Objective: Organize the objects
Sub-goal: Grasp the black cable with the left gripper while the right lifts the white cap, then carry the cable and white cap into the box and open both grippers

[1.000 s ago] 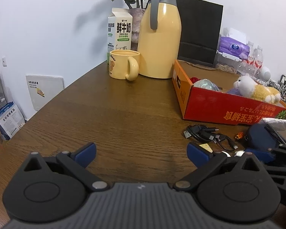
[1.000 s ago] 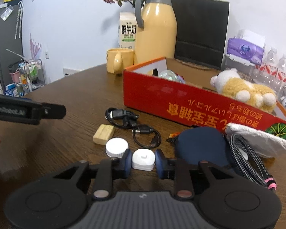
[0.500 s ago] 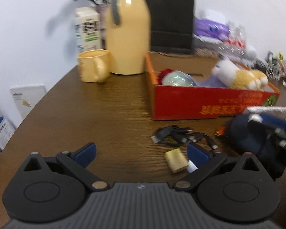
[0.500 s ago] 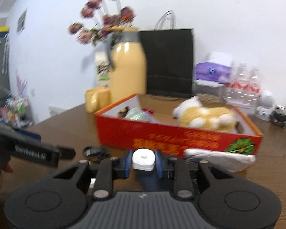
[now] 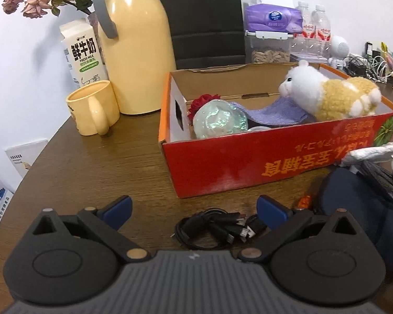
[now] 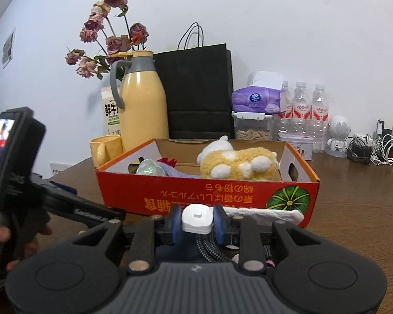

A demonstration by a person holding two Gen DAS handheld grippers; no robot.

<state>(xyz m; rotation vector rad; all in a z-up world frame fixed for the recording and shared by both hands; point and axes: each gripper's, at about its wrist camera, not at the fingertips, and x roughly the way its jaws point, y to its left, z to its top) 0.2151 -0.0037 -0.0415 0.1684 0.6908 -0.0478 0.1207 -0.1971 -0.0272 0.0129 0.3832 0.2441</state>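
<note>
My right gripper [image 6: 197, 219] is shut on a small white plug [image 6: 197, 217], held above the table just in front of the red cardboard box [image 6: 196, 191]. The box [image 5: 275, 162] holds a white and yellow plush toy [image 5: 332, 94], a shiny pale ball [image 5: 220, 121] and a purple cloth [image 5: 272, 111]. My left gripper [image 5: 194, 208] is open, low over the table before the box's left corner. A bundle of black cables [image 5: 212, 229] lies between its fingers, untouched. A navy pouch [image 5: 353, 201] sits to the right.
Behind the box stand a yellow thermos [image 5: 136, 44], a yellow mug [image 5: 94, 107], a milk carton [image 5: 82, 52], a black paper bag [image 6: 199, 91], tissues and water bottles [image 6: 306, 110]. A rolled white cloth [image 6: 264, 213] lies against the box front. A braided cable [image 6: 209, 248] rests on the pouch.
My left gripper swung right, from bare table to the cable bundle in front of the box. My right gripper lifted the white plug off the table and brought it up to the box front.
</note>
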